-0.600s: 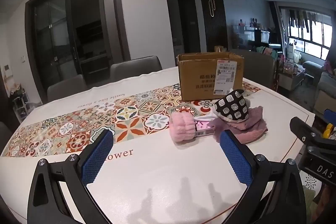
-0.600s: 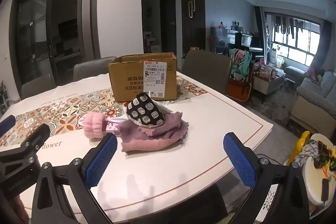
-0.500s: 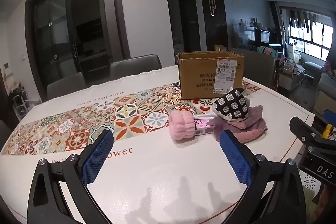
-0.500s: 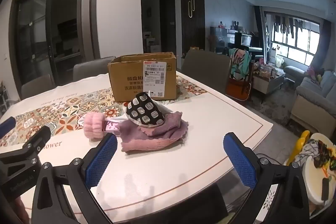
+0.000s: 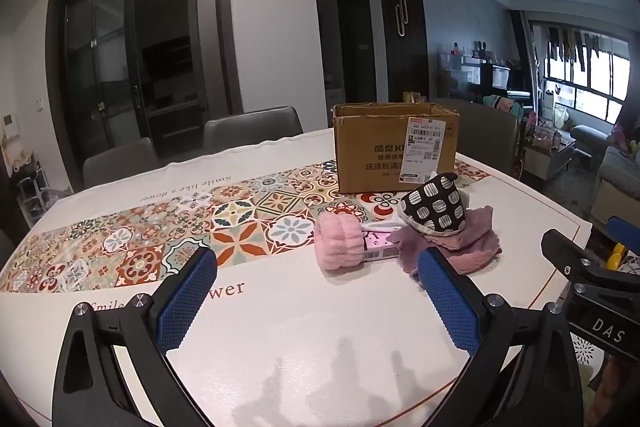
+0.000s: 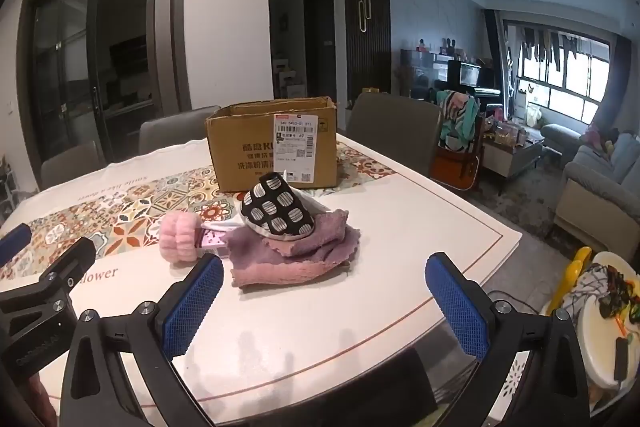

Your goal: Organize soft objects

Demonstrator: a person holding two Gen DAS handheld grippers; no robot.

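- Nothing has moved since the earlier frames; both grippers hover as before.
- Left gripper point(image 5: 316, 301) and right gripper point(image 6: 324, 303): jaws wide apart, empty.
- Cloth pile point(image 6: 296, 251) lies beyond the jaws, before the box point(image 6: 272, 147).

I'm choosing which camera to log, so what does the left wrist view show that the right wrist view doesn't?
Only the left wrist view: the left gripper open in the foreground, and more of the tiled runner.
Only the right wrist view: the right gripper open in the foreground, the sofa, and the table's right edge.
Both: the box, the dotted slipper on the purple towel, and the pink roll.
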